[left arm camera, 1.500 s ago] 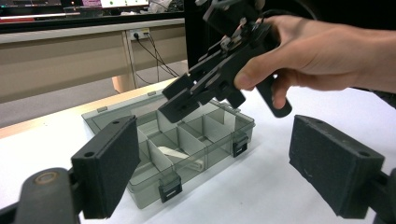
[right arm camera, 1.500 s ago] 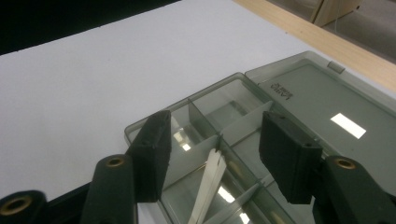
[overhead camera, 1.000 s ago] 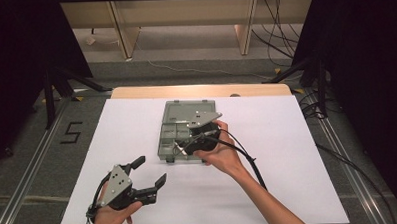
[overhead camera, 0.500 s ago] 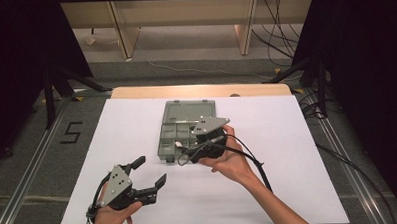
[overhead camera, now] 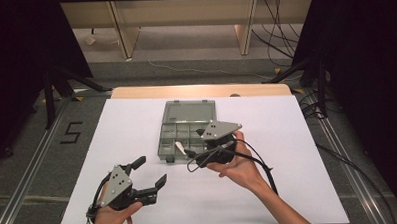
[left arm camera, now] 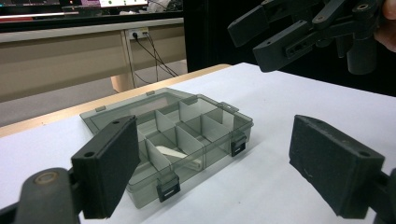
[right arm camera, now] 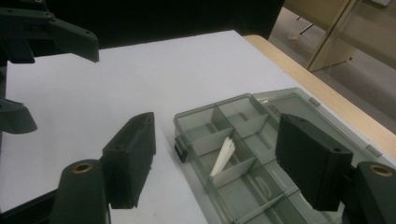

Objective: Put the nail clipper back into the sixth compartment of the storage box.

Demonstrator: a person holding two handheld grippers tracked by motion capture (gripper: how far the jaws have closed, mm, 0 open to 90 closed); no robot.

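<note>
A white table surface (overhead camera: 297,138) is seen in the high view, edged at its far side by a strip of bare wood (overhead camera: 201,90). Near the middle of the surface, a grey translucent compartment box (overhead camera: 187,130) is placed with its lid (overhead camera: 189,112) folded back flat toward the far edge. The tray of the box is divided by partitions into several small compartments, and two dark latches (left arm camera: 238,145) are fitted on its front wall.

The right gripper (overhead camera: 194,148) is held above the near right corner of the box, pointed leftward across the tray. Its jaws have just been opening and are set wide apart; nothing is held between them, and no contact with the box is shown. The left gripper (overhead camera: 149,172) is held low over the near left part of the surface, well apart from the box. Its jaws are likewise spread wide, with nothing between them.

A small white strip-like piece (right arm camera: 223,155) is located inside a compartment near the front left corner of the tray. It is tilted, with its upper end leaned against a partition. Its exact nature cannot be determined.
</note>
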